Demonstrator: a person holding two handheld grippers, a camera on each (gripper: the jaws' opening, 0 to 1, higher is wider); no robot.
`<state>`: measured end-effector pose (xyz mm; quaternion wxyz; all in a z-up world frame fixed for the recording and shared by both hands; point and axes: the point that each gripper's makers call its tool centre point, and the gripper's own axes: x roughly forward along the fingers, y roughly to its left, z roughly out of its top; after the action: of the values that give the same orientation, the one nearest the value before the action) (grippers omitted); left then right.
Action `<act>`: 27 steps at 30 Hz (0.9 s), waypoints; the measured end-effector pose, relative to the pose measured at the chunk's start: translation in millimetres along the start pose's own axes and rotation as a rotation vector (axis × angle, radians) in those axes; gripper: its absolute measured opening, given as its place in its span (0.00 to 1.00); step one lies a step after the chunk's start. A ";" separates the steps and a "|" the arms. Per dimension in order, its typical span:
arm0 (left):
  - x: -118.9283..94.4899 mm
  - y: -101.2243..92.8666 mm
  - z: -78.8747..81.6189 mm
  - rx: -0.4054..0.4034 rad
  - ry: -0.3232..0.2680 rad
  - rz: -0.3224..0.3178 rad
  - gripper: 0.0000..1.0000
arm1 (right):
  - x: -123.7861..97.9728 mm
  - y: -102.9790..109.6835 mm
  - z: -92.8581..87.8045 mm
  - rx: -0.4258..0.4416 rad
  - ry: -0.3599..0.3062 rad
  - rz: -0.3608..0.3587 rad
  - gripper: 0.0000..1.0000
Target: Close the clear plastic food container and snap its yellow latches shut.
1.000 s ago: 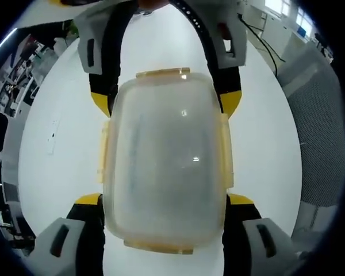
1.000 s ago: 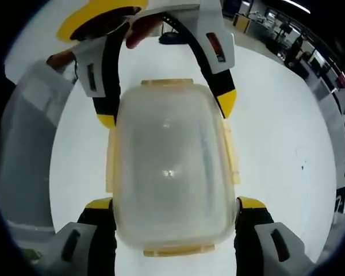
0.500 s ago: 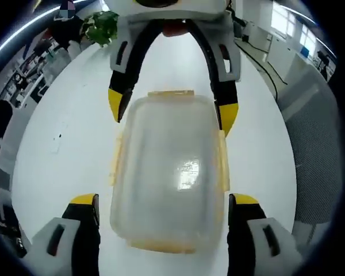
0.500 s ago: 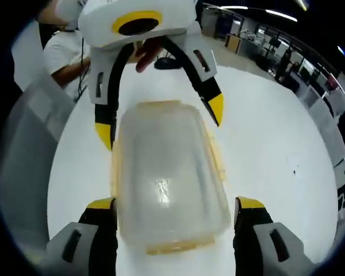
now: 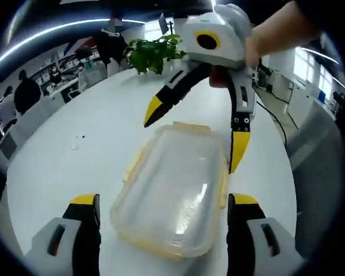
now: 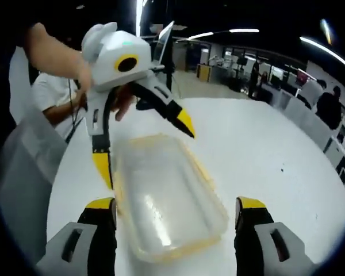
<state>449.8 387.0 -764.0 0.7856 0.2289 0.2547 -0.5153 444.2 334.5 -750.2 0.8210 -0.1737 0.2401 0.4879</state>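
Both tongs have lifted away from the closed container (image 5: 175, 195), which lies on the white bench (image 5: 75, 155); left tongs (image 5: 164, 201) and right tongs (image 6: 175, 204) hover over it, spread wide, gripping nothing.

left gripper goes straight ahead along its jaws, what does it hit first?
Most likely the clear container, which lies on the white table between the open jaws of the left gripper. Beyond it is the right gripper; depth is uncertain.
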 end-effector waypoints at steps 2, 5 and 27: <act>-2.3 1.0 -3.8 -0.038 -0.020 0.029 0.92 | -1.3 -0.3 1.2 0.034 -0.028 -0.029 0.87; -7.1 0.5 -2.6 -0.076 -0.081 0.060 0.92 | -4.0 1.2 0.3 0.076 -0.062 -0.065 0.87; -20.5 -21.6 -30.6 -0.248 -0.174 0.124 0.85 | -22.4 20.5 -27.1 0.293 -0.110 -0.210 0.86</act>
<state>417.9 412.4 -776.5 0.8573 0.0999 0.2325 -0.4484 410.8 313.8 -761.0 0.8959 -0.0496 0.2437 0.3682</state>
